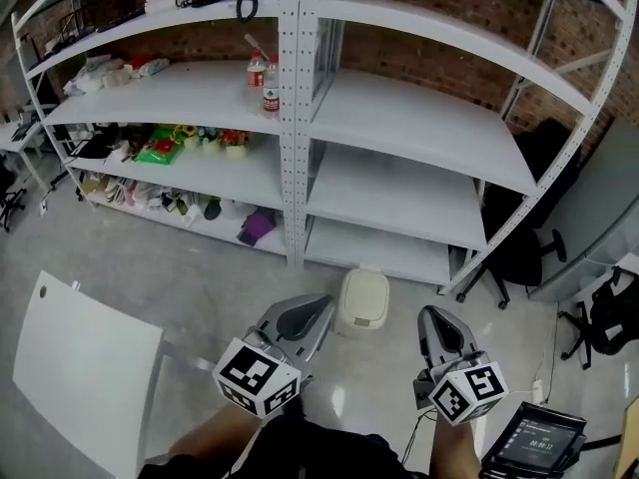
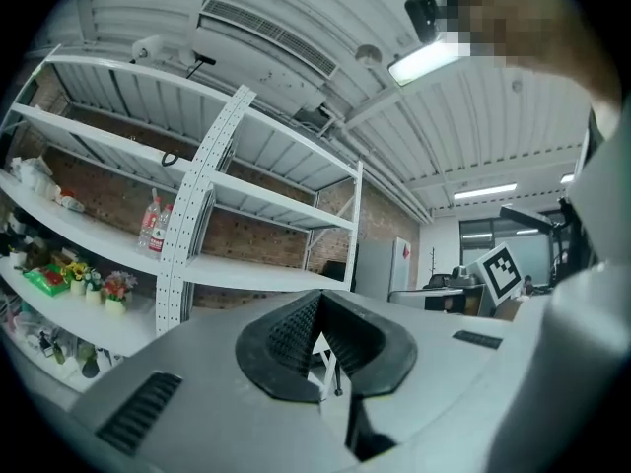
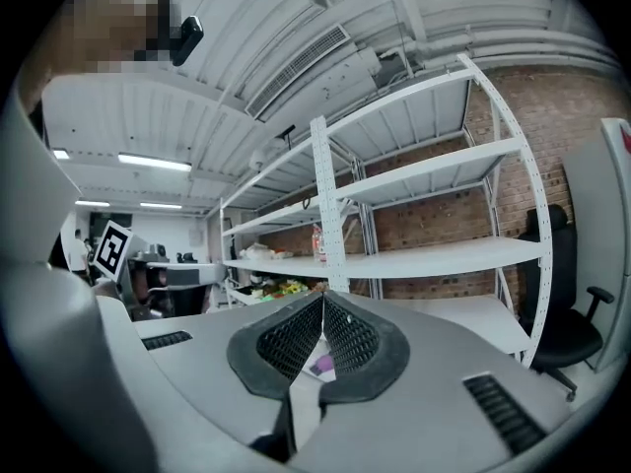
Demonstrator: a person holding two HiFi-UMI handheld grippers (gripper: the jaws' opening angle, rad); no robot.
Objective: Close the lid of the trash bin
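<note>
- White shelving (image 1: pixel 399 118) fills the wall at my 12 o'clock.
- The cream trash bin (image 1: pixel 359 324) stands on the floor (image 1: pixel 200 267) at the shelving's foot, and its lid (image 1: pixel 363 292) seems to lie flat.
- My left tongs (image 1: pixel 305 314) are pressed together and empty. They sit at the bin's 9 o'clock and are the nearer pair.
- My right tongs (image 1: pixel 442 329) are also pressed together on nothing and hang at its 4 o'clock.

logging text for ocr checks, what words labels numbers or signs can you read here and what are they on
No text is clear enough to quote.
Bottles on the shelf: red labels, print too small to read.
Screen at lower right: light characters, blurred.
Left marker cube and right marker cube: black-and-white square patterns, no letters.
Trash bin: no print visible.
</note>
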